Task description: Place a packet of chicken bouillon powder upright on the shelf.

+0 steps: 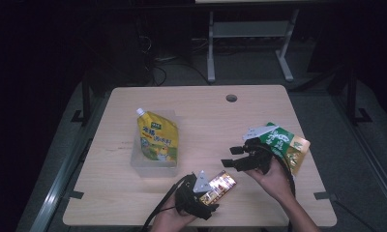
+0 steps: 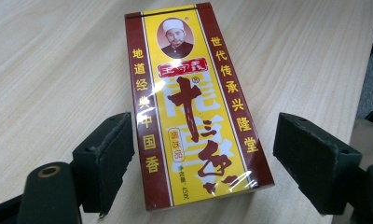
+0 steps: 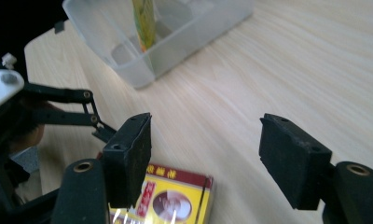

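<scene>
We work at a pale wooden bench, and the risks scale with the things on it. Largest is the clear plastic tub toward the bench's left edge, with a yellow spouted pouch lying in it. If the load is swung in low, it could clip the tub's near wall and shove the light tub along the bench.

Next is the green carton near the right edge, just behind our right hand. The right gripper hovers with its fingers wide apart and nothing between them. A backward sweep of that hand could nudge the carton off the right edge.

Smallest is the red and yellow spice box, lying flat near the front edge, a little right of the middle. The left gripper straddles it, with fingers open. One stands close by the box's long side, the other well clear. Closing now would, we judge, push the box sideways before both pads bite. Its glossy film wrap looks slippery, so an off-centre pinch could let it twist or slide out. Both grippers crowd the same box, so their fingers could knock together.
</scene>
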Available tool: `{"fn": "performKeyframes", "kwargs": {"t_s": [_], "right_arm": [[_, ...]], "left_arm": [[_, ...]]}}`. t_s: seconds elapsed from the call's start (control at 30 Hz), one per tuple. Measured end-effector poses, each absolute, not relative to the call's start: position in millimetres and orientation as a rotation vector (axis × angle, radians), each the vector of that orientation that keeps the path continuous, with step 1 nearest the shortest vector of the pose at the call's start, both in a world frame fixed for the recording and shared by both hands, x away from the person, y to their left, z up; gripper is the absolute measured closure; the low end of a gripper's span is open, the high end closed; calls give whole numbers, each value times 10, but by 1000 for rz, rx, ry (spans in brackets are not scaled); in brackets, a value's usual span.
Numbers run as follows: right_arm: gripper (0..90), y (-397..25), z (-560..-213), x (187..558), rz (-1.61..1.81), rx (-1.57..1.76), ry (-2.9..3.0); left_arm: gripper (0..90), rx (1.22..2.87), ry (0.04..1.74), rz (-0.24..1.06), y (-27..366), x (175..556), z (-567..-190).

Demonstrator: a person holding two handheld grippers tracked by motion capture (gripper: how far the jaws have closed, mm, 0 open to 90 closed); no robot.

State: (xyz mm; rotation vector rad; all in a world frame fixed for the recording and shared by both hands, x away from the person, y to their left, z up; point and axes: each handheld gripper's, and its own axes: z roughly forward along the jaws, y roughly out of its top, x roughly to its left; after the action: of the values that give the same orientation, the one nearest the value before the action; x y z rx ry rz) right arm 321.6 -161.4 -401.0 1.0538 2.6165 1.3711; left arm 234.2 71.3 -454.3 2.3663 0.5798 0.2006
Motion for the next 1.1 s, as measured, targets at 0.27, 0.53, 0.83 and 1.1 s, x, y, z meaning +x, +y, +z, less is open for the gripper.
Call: {"fn": "performKeyframes", "kwargs": {"t_s": [0.27,0.53,0.83,1.1], "right_arm": [[330,-1785,-4143,3102,1361,1114,2593],[327,-1897,-4205,3053,1348,1180,2564],[320,-1932,-4258,3048,1344,1247,2553],[281,-1933,-4246,3106,1385,1297,2550]], "left_arm": [[225,2391,579,205,691,2358,-4609],[238,2403,592,205,668,2369,-4629],[316,2430,593,220,685,2366,-4593],[319,2323,664,331,736,2434,-4427]]}}
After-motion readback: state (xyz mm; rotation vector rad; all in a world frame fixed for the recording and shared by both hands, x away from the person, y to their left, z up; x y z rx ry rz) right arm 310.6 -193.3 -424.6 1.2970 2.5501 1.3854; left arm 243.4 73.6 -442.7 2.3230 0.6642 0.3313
